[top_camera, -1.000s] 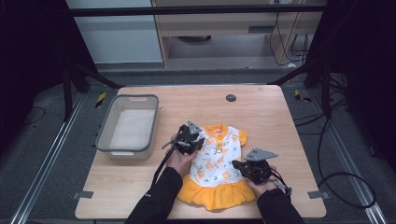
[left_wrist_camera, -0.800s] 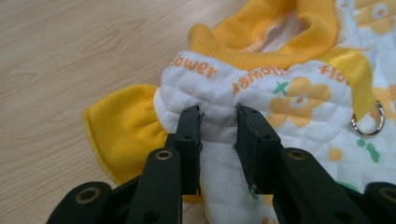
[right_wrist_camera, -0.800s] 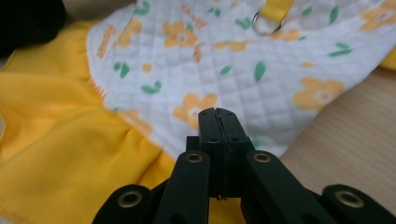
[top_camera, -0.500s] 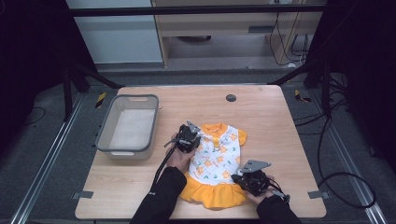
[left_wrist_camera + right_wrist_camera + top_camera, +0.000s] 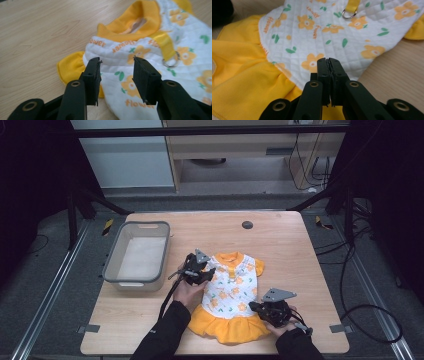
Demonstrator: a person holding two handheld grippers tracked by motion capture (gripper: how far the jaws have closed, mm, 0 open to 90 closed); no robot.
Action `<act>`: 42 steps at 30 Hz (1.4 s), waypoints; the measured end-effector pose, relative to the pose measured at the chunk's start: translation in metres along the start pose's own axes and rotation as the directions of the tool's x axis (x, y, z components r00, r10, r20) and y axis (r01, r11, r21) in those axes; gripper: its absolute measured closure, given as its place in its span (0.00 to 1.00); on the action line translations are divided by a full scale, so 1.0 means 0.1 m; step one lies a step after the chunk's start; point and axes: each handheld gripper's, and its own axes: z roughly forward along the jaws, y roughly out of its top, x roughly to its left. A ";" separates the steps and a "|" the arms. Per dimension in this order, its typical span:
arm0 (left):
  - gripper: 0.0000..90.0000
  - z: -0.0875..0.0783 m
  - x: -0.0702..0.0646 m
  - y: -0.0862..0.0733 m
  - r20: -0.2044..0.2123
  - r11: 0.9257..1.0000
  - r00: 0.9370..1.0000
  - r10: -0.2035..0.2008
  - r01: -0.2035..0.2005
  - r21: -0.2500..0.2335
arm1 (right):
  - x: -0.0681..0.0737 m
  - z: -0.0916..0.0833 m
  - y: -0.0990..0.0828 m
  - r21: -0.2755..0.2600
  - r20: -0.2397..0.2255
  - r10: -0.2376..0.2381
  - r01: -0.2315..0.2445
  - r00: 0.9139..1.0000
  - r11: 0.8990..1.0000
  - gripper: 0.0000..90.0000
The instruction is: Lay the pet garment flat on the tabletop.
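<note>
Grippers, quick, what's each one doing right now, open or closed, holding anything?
Left gripper: open, jaws apart over the dress near its sleeve, gripping nothing.
Right gripper: jaws closed at the dress's side edge; whether fabric is pinched cannot be told.

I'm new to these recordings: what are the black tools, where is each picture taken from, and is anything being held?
A person holds a black two-jaw tool in each hand. The high view looks down on the wooden table; the other two pictures come from cameras riding on each tool. On the table lie a small white quilted dress with orange flowers and a yellow skirt and a grey plastic bin. The left tongs are open over the dress near its collar, holding nothing. The right tongs are shut at the dress's side edge; whether they pinch fabric is unclear.
</note>
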 end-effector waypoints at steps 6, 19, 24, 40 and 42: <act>0.56 -0.37 -0.02 -0.12 0.037 0.999 0.999 0.015 -0.014 -0.042 | -0.12 -0.11 0.03 -0.057 0.063 0.047 -0.044 0.997 0.997 0.90; 0.44 -0.86 -0.04 -0.58 0.074 0.999 0.997 0.016 -0.012 -0.051 | -0.43 -0.31 -0.05 -0.108 0.204 0.140 -0.120 0.969 0.987 0.66; 0.38 -1.00 0.01 -0.82 0.073 0.999 0.997 -0.001 0.005 -0.052 | -0.54 -0.37 -0.11 -0.120 0.257 0.163 -0.136 0.952 0.983 0.54; 0.34 -1.31 0.20 -1.29 -0.039 0.999 0.998 -0.049 0.049 -0.023 | -0.66 -0.43 -0.23 -0.150 0.282 0.216 -0.180 0.935 0.972 0.27; 0.34 -1.34 0.22 -1.33 -0.048 0.998 0.997 -0.058 0.057 -0.024 | -0.67 -0.43 -0.23 -0.155 0.288 0.216 -0.178 0.933 0.972 0.26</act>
